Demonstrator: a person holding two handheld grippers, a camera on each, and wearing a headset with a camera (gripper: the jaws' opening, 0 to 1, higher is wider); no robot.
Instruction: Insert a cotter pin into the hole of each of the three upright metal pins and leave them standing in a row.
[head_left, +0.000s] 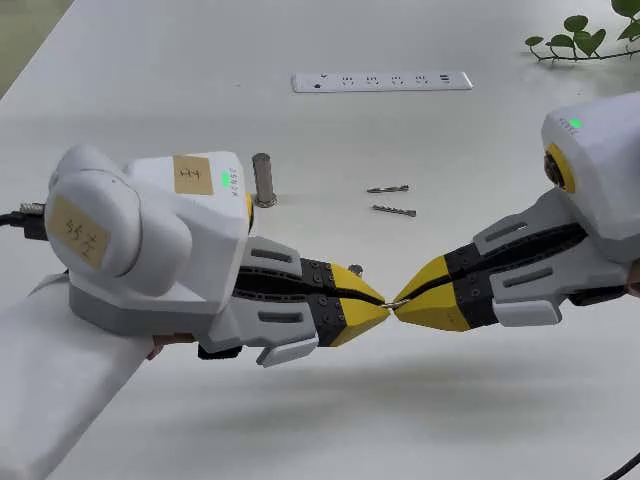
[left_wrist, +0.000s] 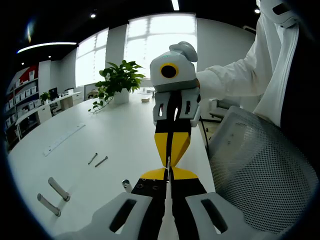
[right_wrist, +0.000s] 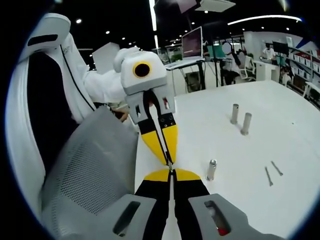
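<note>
- The left gripper (head_left: 383, 309), white-bodied with black jaws and yellow tips, reaches in from the left of the head view. Its jaws are pressed together to a point.
- The right gripper (head_left: 403, 307), of the same build, comes in from the right. Its jaws are also drawn together, and it meets the left one tip to tip above the white table (head_left: 330, 410).
- A thin silvery cotter pin (head_left: 394, 303) bridges the two tips. Each end vanishes between a pair of jaws, so both grippers appear clamped on it. Only a sliver shows, too small to tell its shape.
- In the left gripper view the same pin (left_wrist: 168, 163) is only a fine line between the yellow tips.
- Just behind the left gripper's tip, the top of a first grey metal pin (head_left: 355, 269) shows over the jaw, and the rest is hidden. The right gripper view shows it upright (right_wrist: 212, 170), just beside the jaws.
- Farther back, a second grey metal pin (head_left: 264, 180) stands upright beside the left gripper's body.
- In the right gripper view a third grey metal pin (right_wrist: 234, 113) stands upright near it, not touching.
- Two loose cotter pins (head_left: 387, 188) lie on the table to the right of the second pin, near each other.
- A long white power strip (head_left: 382, 81) lies at the far side of the table.
- A green leafy plant (head_left: 585, 35) is cut off by the top right corner.
- In the left gripper view, a white sleeve (left_wrist: 235, 75) and a grey mesh chair (left_wrist: 260, 160) show behind the right gripper.
</note>
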